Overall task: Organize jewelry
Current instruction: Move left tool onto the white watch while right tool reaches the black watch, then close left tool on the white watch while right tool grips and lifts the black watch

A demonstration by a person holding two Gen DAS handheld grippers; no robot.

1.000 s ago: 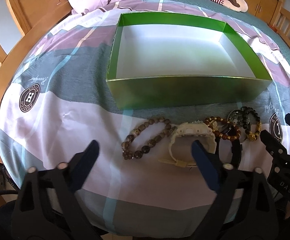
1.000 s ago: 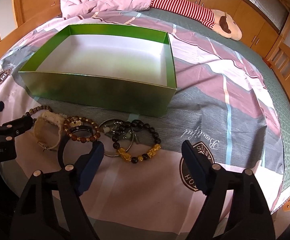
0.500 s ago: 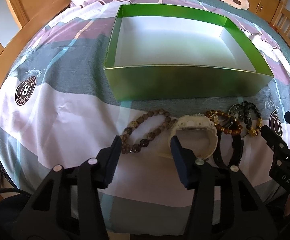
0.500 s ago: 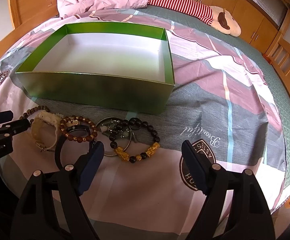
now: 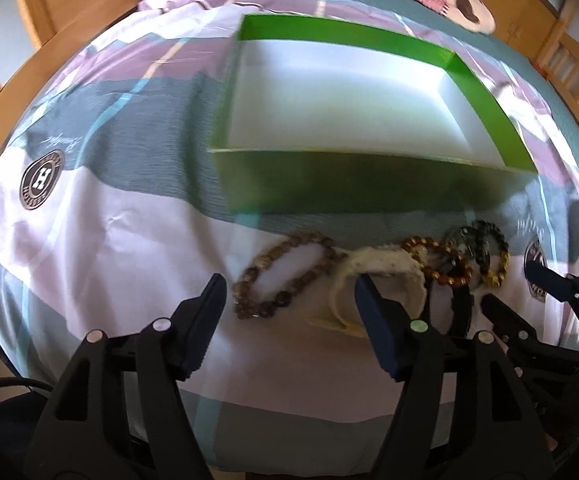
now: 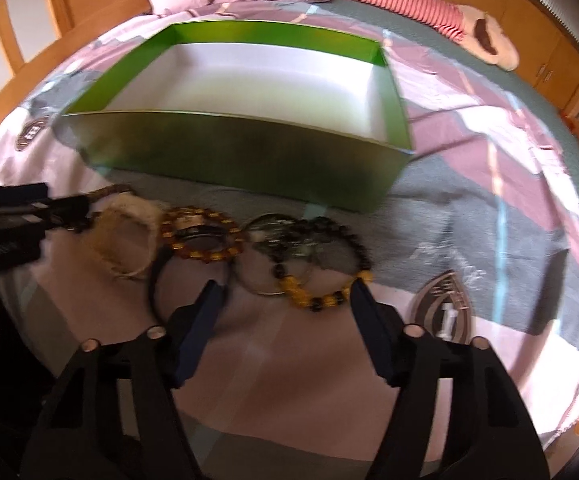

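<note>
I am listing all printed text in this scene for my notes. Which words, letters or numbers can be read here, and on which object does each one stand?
"H": the centre of the round badge printed on the bedsheet.
Ring lettering around that badge: too small to read.
Cursive script above the badge: blurred, unreadable.
Second badge and script near the right tool: blurred.
Green box: no text visible.

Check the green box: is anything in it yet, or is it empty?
Empty. The green box shows only bare white floor in both views; the bracelets lie on the bedspread in front of it.
</note>
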